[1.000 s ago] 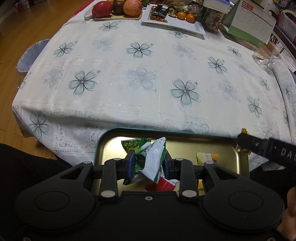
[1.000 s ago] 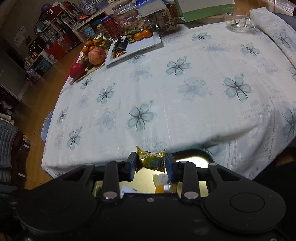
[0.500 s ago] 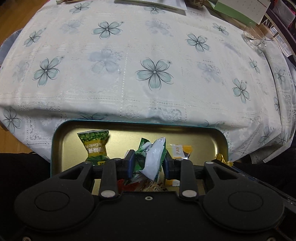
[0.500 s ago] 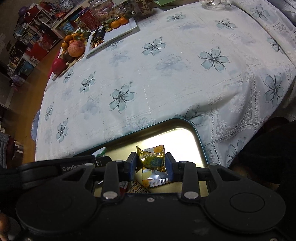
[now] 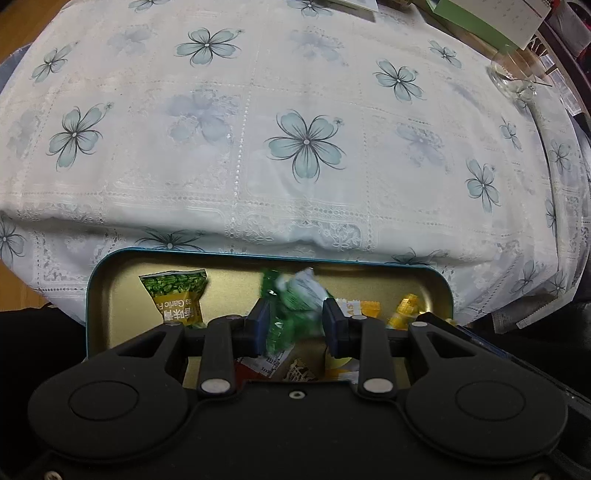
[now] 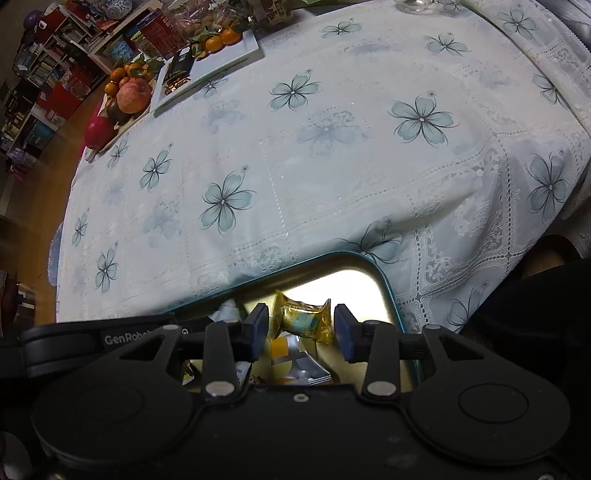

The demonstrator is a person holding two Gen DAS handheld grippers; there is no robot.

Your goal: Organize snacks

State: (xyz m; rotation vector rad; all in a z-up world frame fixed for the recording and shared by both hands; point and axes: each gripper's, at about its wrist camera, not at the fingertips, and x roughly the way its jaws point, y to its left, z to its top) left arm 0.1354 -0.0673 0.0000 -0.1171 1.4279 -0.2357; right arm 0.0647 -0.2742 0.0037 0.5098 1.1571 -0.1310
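A teal-rimmed tin with a gold inside (image 5: 110, 266) sits at the near table edge and holds several snack packets. My left gripper (image 5: 295, 325) is open over the tin; a green and white packet (image 5: 295, 299), blurred, drops between its fingers. A green garlic pea packet (image 5: 177, 295) lies at the tin's left. My right gripper (image 6: 301, 328) is open over the tin's right end (image 6: 384, 280); a gold wrapped candy (image 6: 301, 319) sits loose between its fingers. That candy also shows in the left wrist view (image 5: 404, 314).
A white floral tablecloth (image 5: 295, 147) covers the table. At the far side are a fruit tray with an apple (image 6: 135, 96), a white plate with oranges (image 6: 221, 48), a glass (image 5: 517, 74) and a desk calendar (image 5: 491, 18).
Both grippers have opened over the tin. The green and white packet and the gold candy are let go and fall toward the tin. Both grippers moved lower and nearer the tin.
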